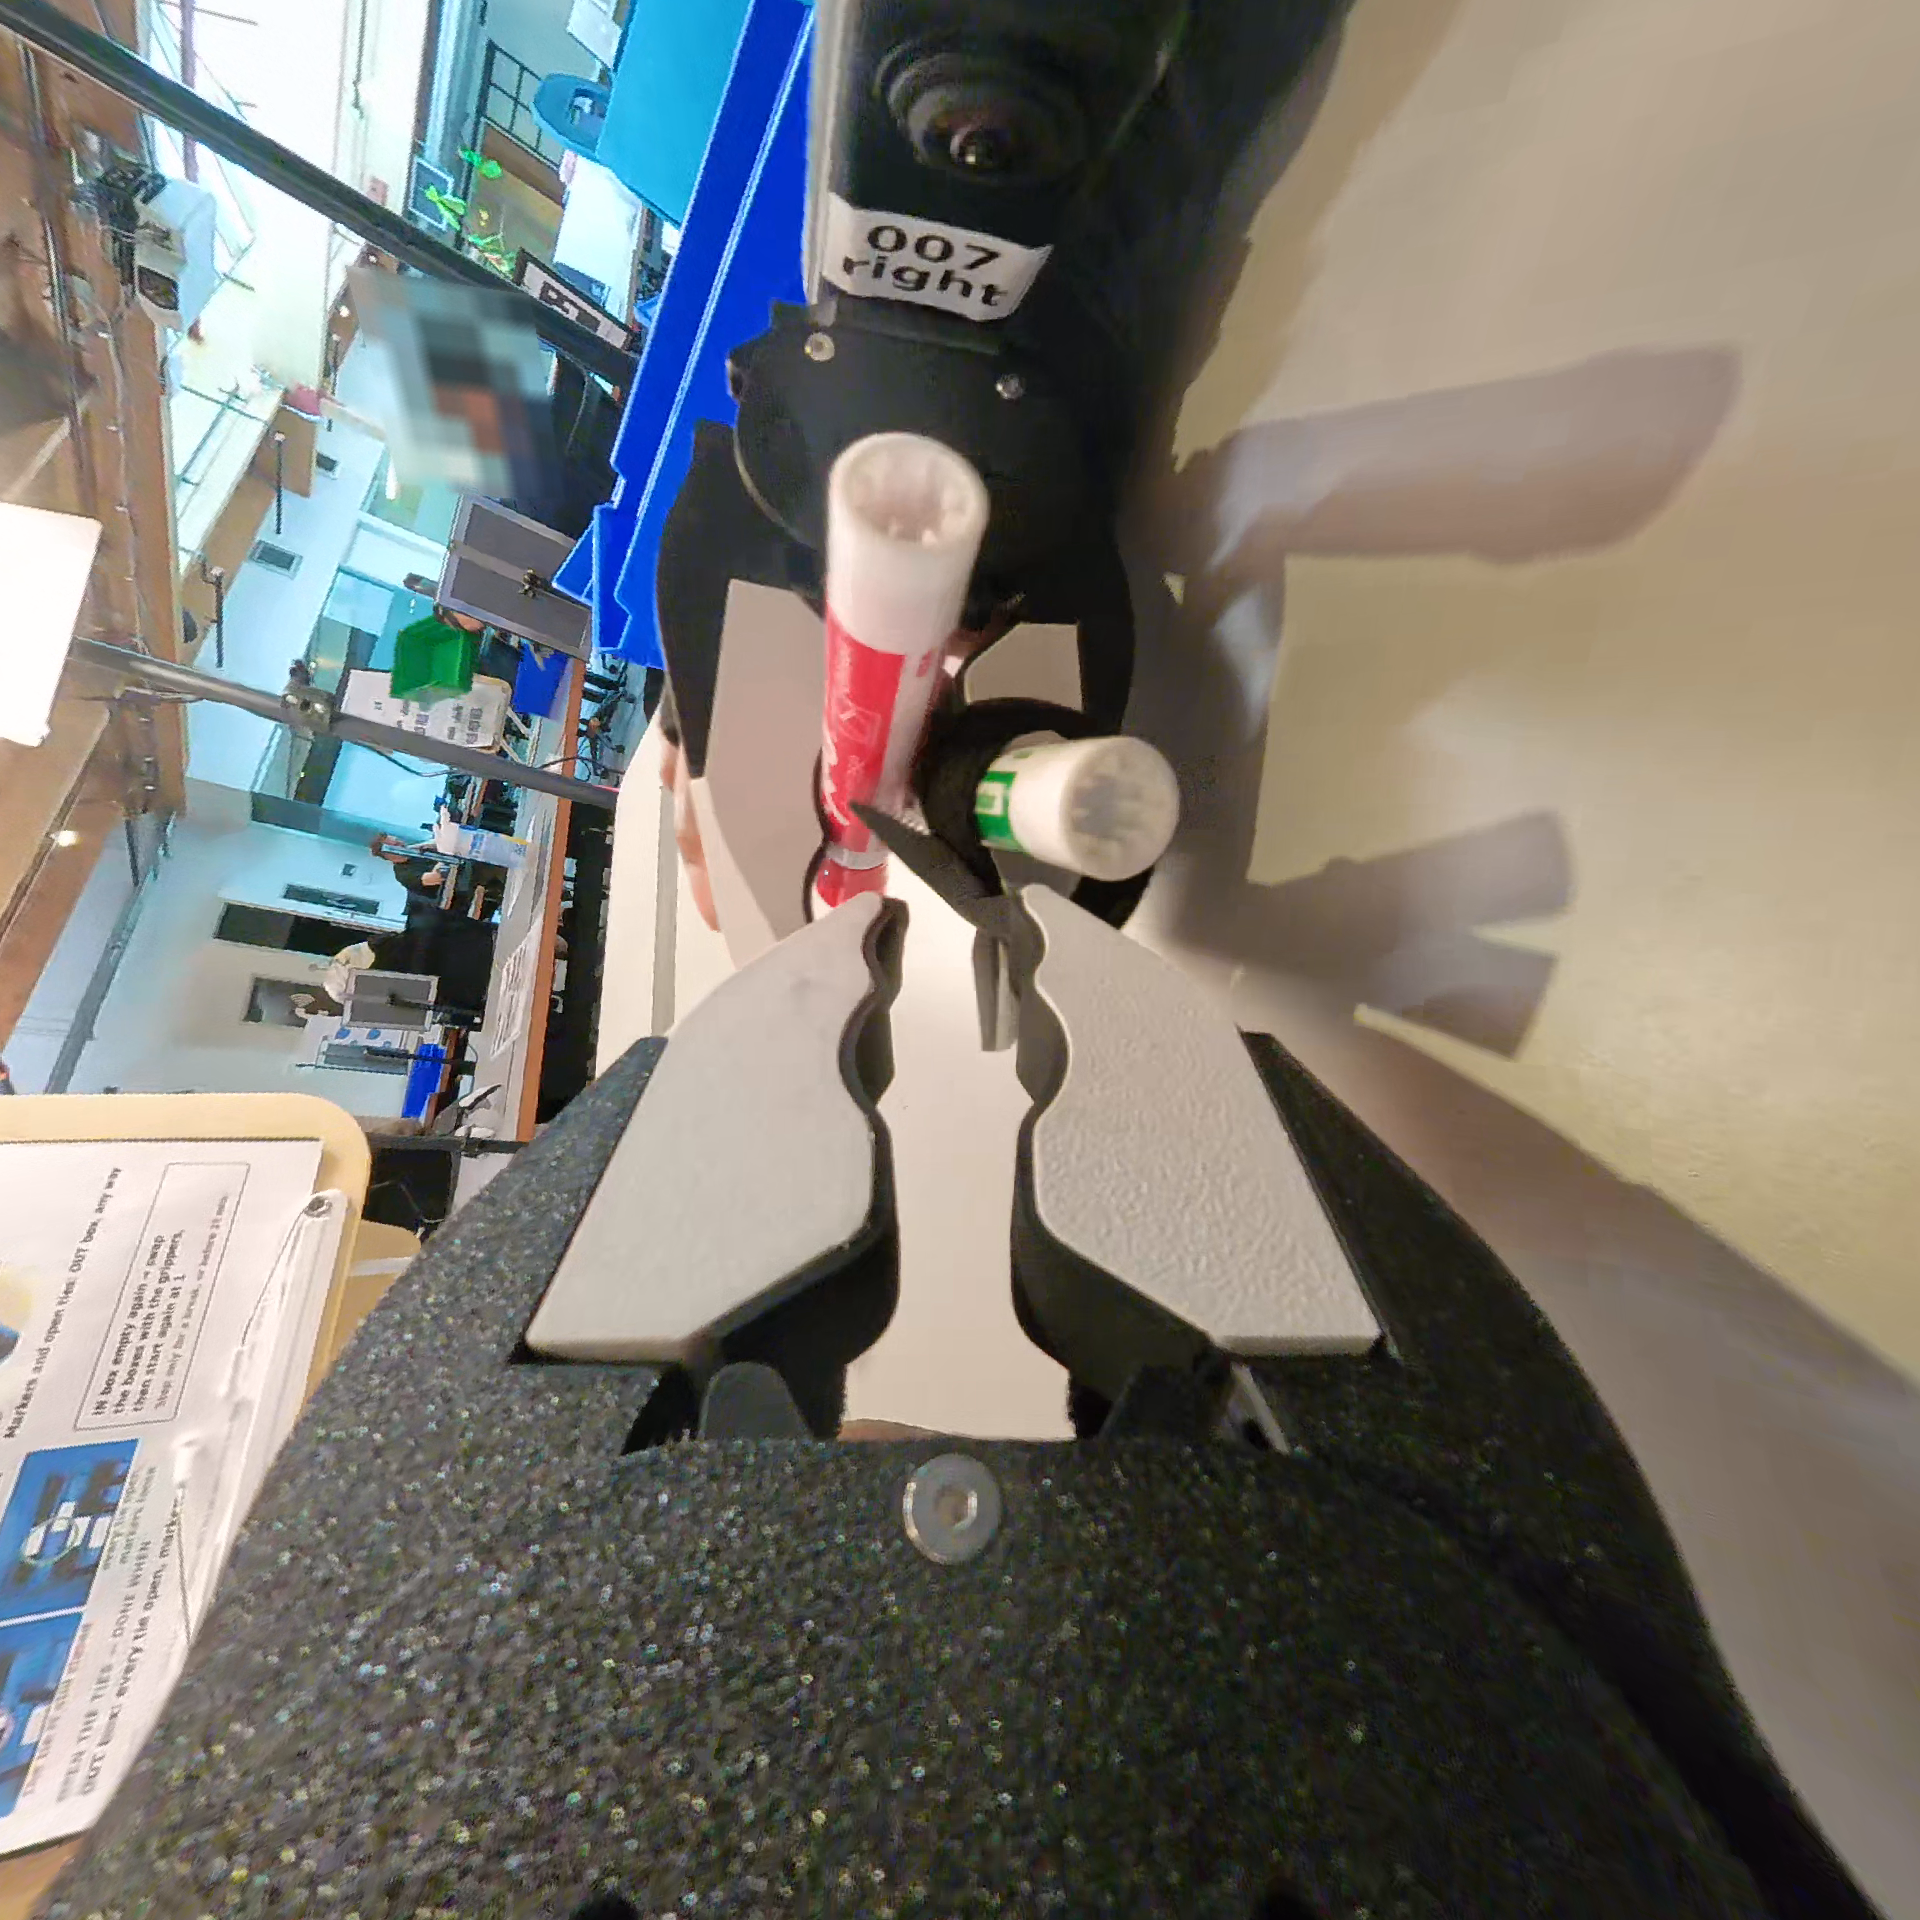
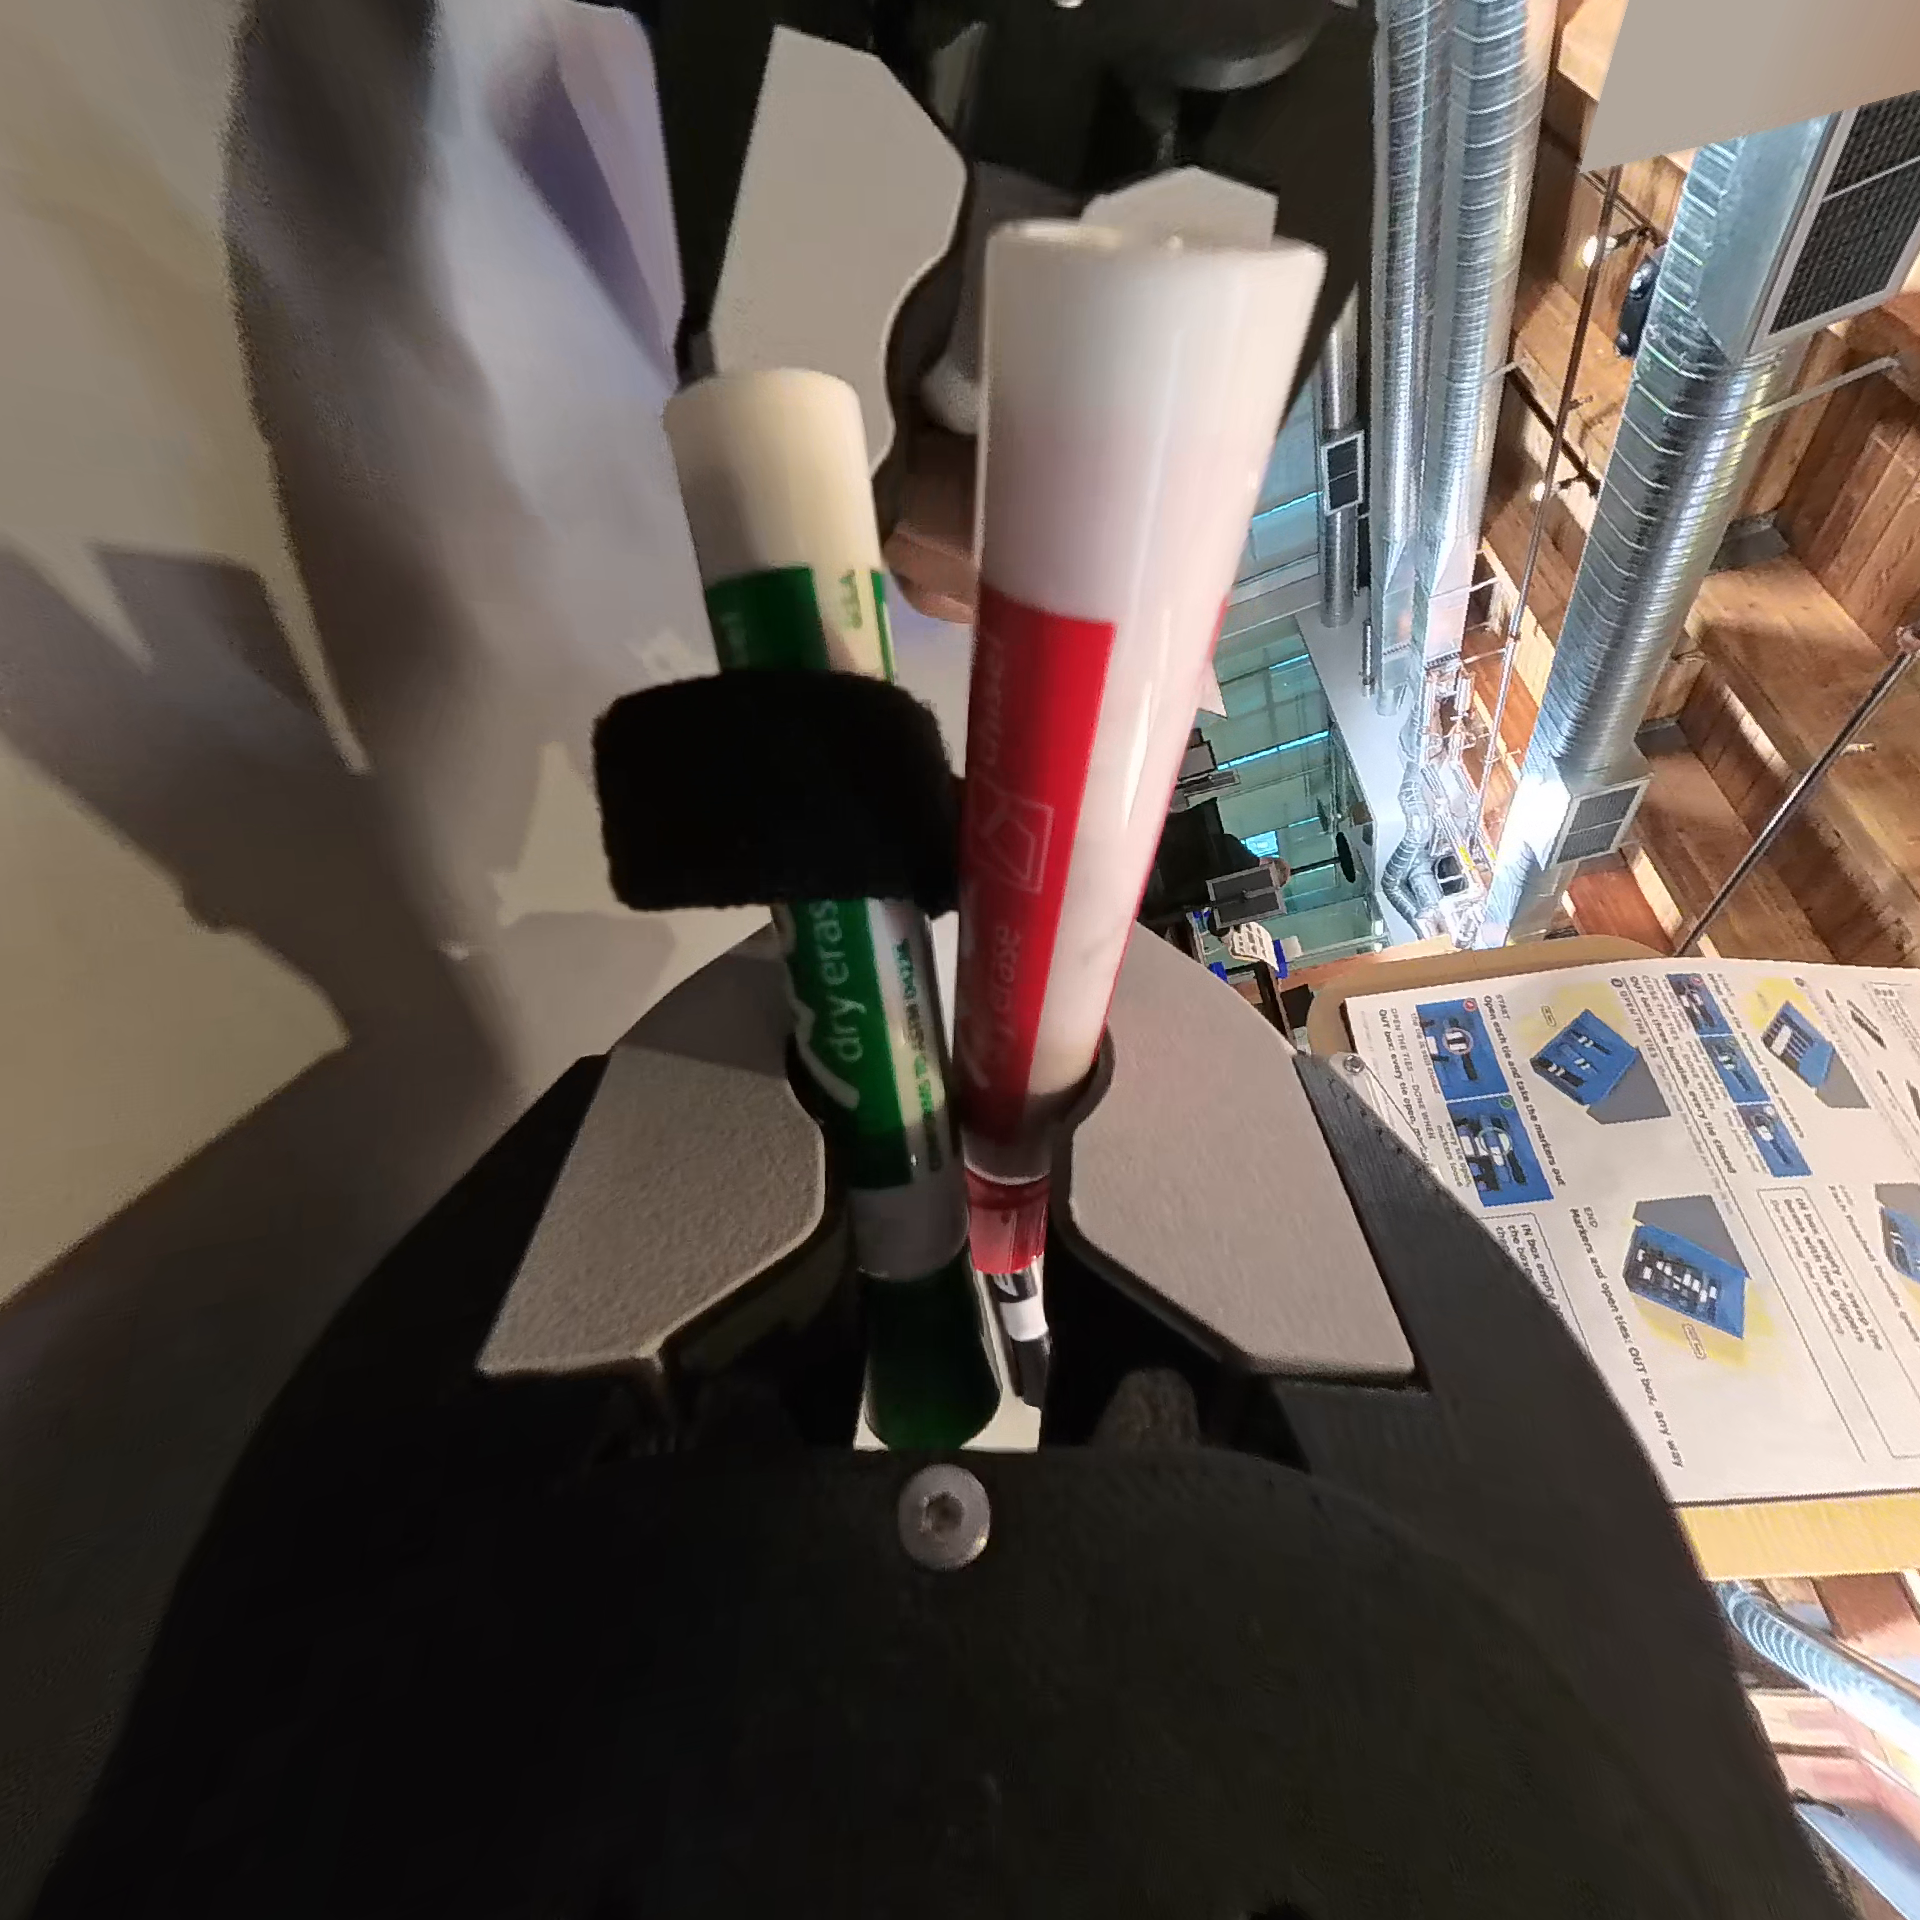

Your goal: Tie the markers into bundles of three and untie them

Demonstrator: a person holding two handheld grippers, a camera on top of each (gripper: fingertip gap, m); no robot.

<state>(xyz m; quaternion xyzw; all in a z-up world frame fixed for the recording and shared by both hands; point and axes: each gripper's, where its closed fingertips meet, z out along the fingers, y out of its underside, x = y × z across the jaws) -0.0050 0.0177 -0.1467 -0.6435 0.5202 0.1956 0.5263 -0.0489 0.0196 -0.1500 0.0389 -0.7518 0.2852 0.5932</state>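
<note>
Up close, right tongs (image 2: 951, 1081) clamped on markers: red marker (image 2: 1081, 790) and green marker (image 2: 831, 1018) stick out forward between fingers, white ends away from camera. Black strap (image 2: 774, 795) looped around green marker only, red beside loop, touching it. Third, dark marker tip (image 2: 1023, 1325) barely visible low between them. Left tongs (image 1: 951, 935) facing right tongs, narrow gap, pinching strap's loose tail at fingertips. Blue bins (image 1: 717, 343) behind. Instruction sheet (image 2: 1704, 1195) off to side.
</note>
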